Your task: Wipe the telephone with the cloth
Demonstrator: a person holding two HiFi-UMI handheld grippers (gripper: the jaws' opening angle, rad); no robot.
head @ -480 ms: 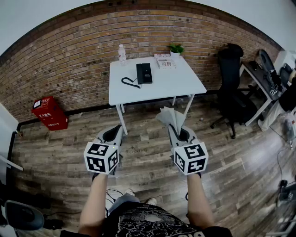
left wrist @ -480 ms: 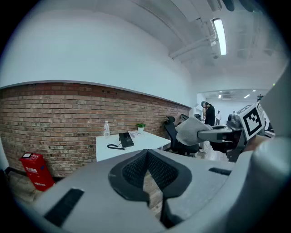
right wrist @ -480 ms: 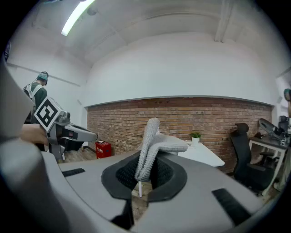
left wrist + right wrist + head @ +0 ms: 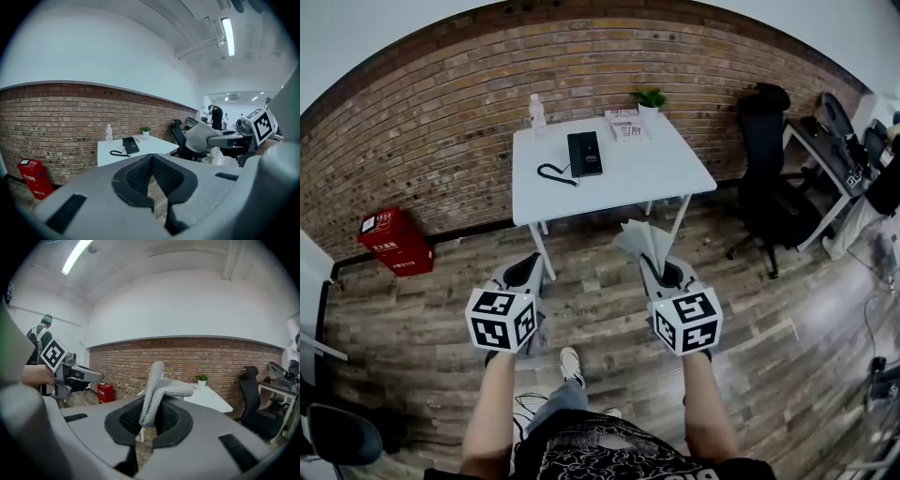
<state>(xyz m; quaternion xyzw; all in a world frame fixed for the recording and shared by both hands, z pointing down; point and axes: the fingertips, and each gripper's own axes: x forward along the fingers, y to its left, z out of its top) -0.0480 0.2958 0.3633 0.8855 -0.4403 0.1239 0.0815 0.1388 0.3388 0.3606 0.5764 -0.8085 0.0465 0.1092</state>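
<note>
On the far white worktop [image 4: 649, 173] lies the black telephone [image 4: 584, 153], well apart from both tongs. Nearer, over the floor, the right tongs [image 4: 656, 267] pinch the grey cloth [image 4: 637, 239], and the left tongs [image 4: 528, 270] are closed on nothing.

A white table [image 4: 649, 171] stood in the upper middle of the frame, against a brick wall [image 4: 441, 103]. Along its far edge were a clear water bottle [image 4: 536, 114] toward the left, a small potted plant [image 4: 649, 97] toward the right, and a stack of printed papers [image 4: 625, 126] just beside the plant. A red box [image 4: 392, 241] sat on the wooden floor [image 4: 431, 319] at the left, by the wall. A black office chair [image 4: 773, 178] stood at the upper right, near a second desk [image 4: 821, 161].
</note>
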